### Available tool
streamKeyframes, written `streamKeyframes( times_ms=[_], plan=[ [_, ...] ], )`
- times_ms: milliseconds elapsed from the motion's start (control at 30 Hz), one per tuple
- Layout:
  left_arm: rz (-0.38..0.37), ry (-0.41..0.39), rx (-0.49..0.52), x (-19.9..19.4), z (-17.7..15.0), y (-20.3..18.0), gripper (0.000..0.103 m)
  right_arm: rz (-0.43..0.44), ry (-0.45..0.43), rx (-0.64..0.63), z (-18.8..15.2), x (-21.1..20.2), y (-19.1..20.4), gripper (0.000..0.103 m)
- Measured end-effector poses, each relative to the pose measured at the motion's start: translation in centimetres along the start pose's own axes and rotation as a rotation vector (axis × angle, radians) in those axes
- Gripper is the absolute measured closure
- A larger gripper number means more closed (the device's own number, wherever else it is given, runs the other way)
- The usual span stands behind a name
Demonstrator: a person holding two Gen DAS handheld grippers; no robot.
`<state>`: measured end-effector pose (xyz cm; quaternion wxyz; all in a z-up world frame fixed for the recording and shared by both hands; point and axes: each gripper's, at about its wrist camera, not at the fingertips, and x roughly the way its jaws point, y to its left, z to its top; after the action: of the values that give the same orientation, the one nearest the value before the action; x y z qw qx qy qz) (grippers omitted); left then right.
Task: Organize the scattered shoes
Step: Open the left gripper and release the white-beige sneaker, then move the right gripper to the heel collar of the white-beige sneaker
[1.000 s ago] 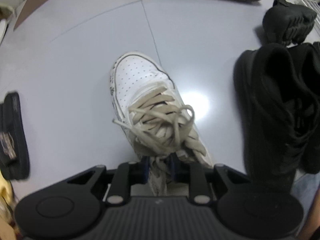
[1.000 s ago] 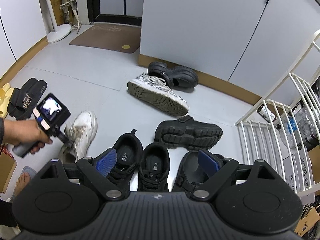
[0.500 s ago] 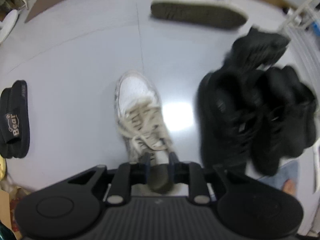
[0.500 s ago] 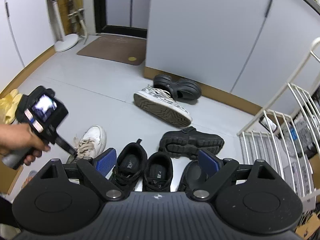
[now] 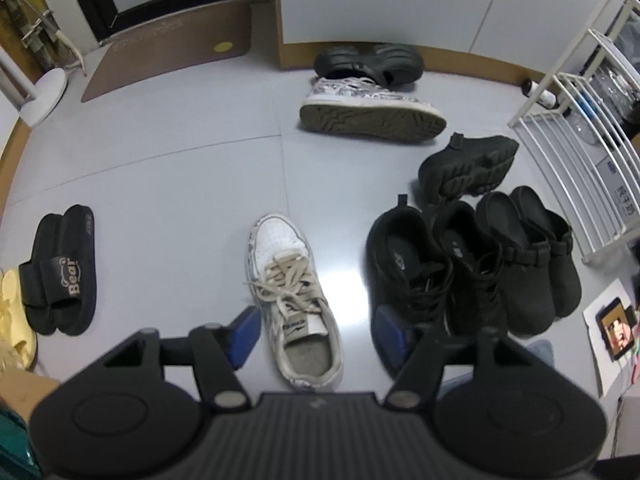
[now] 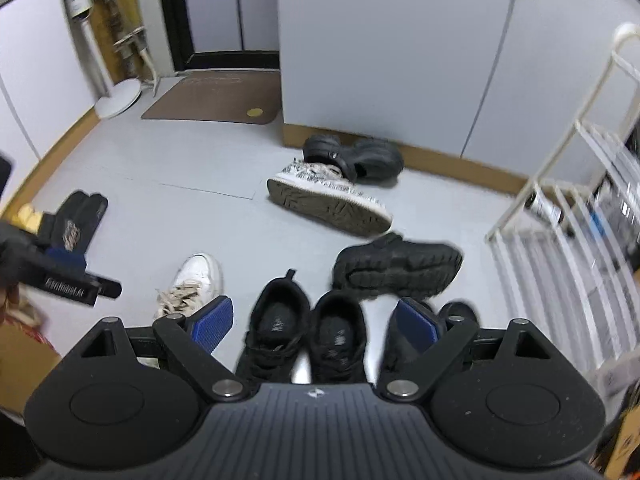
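One white sneaker (image 5: 294, 304) stands upright on the grey floor (image 5: 160, 184) just left of the row of black shoes (image 5: 472, 268), a strip of bare floor between them, heel toward the left gripper (image 5: 316, 332) and toe pointing away. Its long axis runs nearly parallel to the row, leaning slightly left at the toe. The left gripper hangs above the heel with its blue pads spread wide on either side of the shoe's width, gripping nothing. The right gripper (image 6: 316, 318) is also spread wide and empty, hovering over the black lace-up pair (image 6: 308, 332) in that row; the white sneaker lies left of its left pad.

Beyond the row, away from the grippers, its patterned mate (image 5: 370, 110) lies tipped on its side, sole facing the grippers, long axis crosswise to the row. A black chunky shoe (image 5: 466, 168) lies on its side between the mate and the row. The mate seems the pairing still wanted; it sits roughly straight ahead of both grippers, and I cannot tell which is nearer.
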<state>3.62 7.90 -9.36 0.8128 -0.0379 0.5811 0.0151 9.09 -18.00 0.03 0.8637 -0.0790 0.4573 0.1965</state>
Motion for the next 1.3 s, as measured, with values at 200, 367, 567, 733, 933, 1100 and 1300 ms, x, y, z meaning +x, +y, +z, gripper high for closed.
streamKeyframes(
  times_ms=[200, 367, 567, 733, 933, 1100, 1300],
  plan=[
    [-0.027, -0.004, -0.064, 0.0, 0.2, 2.3, 0.032, 0.057, 0.036, 0.022, -0.8, 2.0, 2.7, 0.011],
    [-0.017, -0.017, -0.077, 0.0, 0.8, 4.1, 0.027, 0.066, 0.07, 0.047, -1.7, 4.4, 4.8, 0.011],
    [-0.007, 0.016, -0.07, 1.3, 0.7, 6.0, 0.026, 0.078, 0.11, 0.077, -2.8, 7.2, 7.3, 0.011],
    [0.011, 0.091, -0.07, 4.5, 0.3, 8.2, 0.026, 0.088, 0.144, 0.101, -3.7, 9.5, 9.3, 0.011],
    [0.0, 0.136, -0.148, 6.2, -0.5, 11.8, 0.026, 0.108, 0.233, 0.216, -8.7, 15.3, 11.4, 0.027],
    [-0.015, 0.133, -0.195, 6.6, -0.9, 13.2, 0.026, 0.132, 0.275, 0.355, -12.1, 18.2, 12.2, 0.031],
    [-0.031, 0.127, -0.177, 6.5, -0.6, 12.4, 0.026, 0.137, 0.26, 0.469, -13.1, 19.7, 13.8, 0.031]
  ],
)
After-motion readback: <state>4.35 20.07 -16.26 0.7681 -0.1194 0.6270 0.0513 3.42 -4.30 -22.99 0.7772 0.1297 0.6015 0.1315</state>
